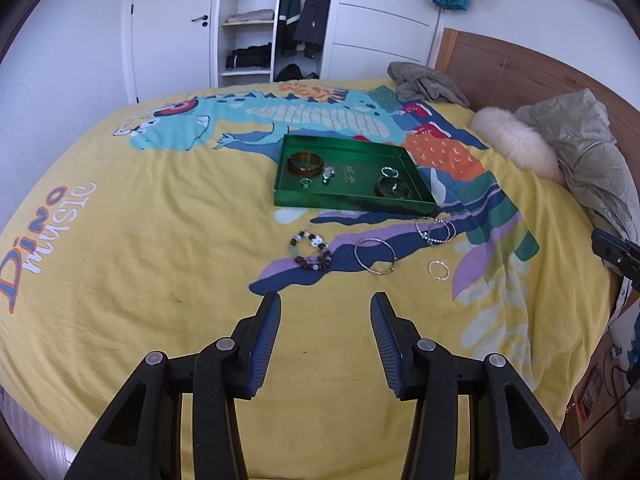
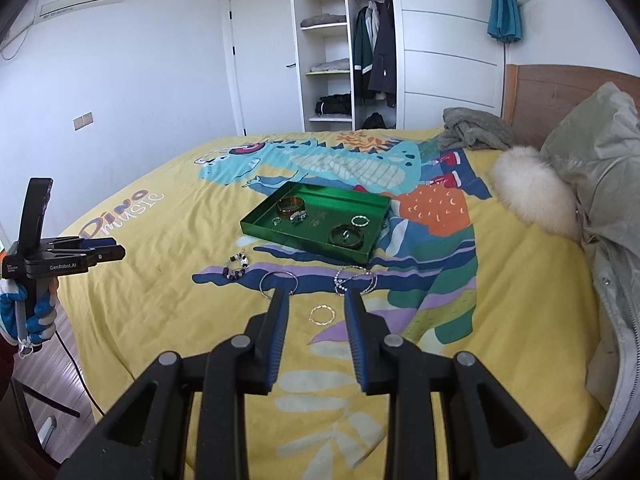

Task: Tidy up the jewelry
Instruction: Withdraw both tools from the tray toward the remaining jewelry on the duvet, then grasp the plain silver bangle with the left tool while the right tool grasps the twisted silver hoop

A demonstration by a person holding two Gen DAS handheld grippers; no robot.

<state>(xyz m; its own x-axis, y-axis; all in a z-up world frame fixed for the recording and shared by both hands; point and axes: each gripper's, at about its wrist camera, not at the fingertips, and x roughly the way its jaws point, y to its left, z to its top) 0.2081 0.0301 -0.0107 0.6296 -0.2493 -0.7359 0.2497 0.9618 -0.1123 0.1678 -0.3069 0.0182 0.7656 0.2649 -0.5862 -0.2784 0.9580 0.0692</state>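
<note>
Left tool (image 1: 325, 300): hovering over the near part of the bed, its two fingers standing wide apart and holding nothing; in the right wrist view it is showing side-on at the far left (image 2: 106, 254), gripped by a gloved hand (image 2: 38, 312).
Right tool (image 2: 316, 298): hanging above the bedspread with its fingers spread moderately and nothing between them; the small gold ring (image 2: 321, 314) is lying on the cover, framed by the two fingers.
Bedspread (image 1: 152, 208): yellow with a dinosaur print, covering the bed and carrying all the jewelry.
Loose pieces, nearest row: the small gold ring (image 1: 439, 269), a thin silver bangle (image 1: 376, 256) and a beaded bracelet (image 1: 311, 250) are lying apart from one another on the cover.
Loose pieces, next: a cluster of silver bangles (image 1: 436, 232) is resting just in front of the tray's near right corner.
Green tray (image 1: 352, 200): sitting mid-bed beyond the loose pieces, holding an amber bangle (image 1: 305, 163) at far left, a dark bangle (image 1: 393, 189) at near right, and several small silver rings between them.
Far edge: a grey garment (image 1: 424, 82) and a fur-trimmed coat (image 1: 576, 148) are lying by the wooden headboard (image 1: 500, 68).
</note>
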